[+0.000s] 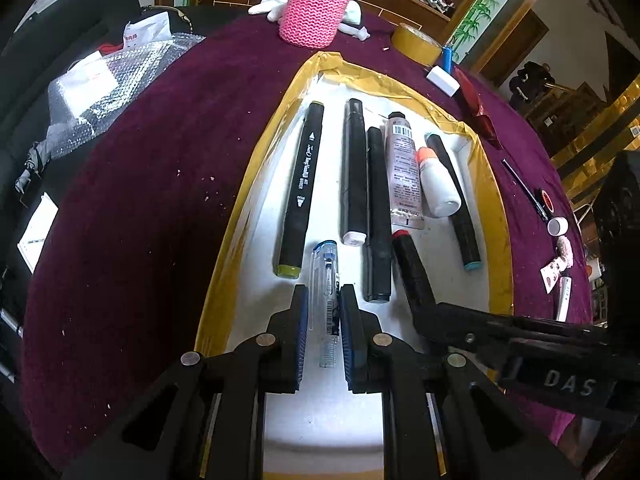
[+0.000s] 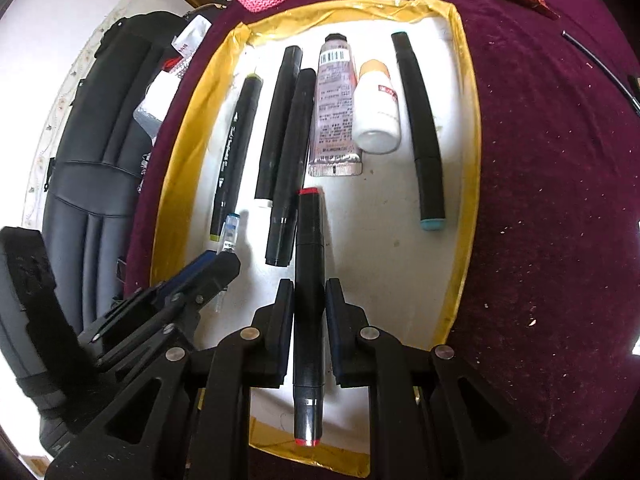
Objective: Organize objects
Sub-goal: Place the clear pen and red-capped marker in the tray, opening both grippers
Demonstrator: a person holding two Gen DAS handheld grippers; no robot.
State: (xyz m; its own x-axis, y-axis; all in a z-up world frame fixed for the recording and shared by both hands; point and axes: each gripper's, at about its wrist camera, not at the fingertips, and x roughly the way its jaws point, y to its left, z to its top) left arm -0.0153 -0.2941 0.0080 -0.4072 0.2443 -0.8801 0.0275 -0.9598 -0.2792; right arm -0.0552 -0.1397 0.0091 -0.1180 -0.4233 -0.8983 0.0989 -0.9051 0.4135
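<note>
The left hand-held gripper point(image 1: 324, 312) is clamped on a clear plastic ballpoint pen with blue fittings point(image 1: 327, 280), which lies lengthwise between its blue pads and points up the frame, its tip just below the lower end of the black marker with olive-yellow caps point(image 1: 301, 192). The right hand-held gripper point(image 2: 308, 308) is clamped on a black marker with red caps point(image 2: 307, 280), held about mid-barrel, its long axis running straight up the frame in the right wrist view.

Both held things hang low over the white bottom of a shallow tray edged in yellow tape point(image 1: 496, 208), which sits on the worktop covered in dark purple velvet cloth point(image 1: 160, 168). Whether either touches the tray floor I cannot tell.

In the tray, the other pieces lie roughly parallel, long axes running up and down the frame: two all-black markers point(image 1: 354, 168), a clear printed tube with a barcode point(image 1: 405, 168), a small white bottle with an orange cap point(image 1: 438, 184) and a black marker with teal caps point(image 1: 456, 200).

The pen and the red-capped marker already share that direction, so setting them down seems to need little turning. The free floor lies in the lower part of the tray, straight under both grippers; the left one has the gap beside the olive-capped marker, the right one the space below the tube and bottle.
</note>
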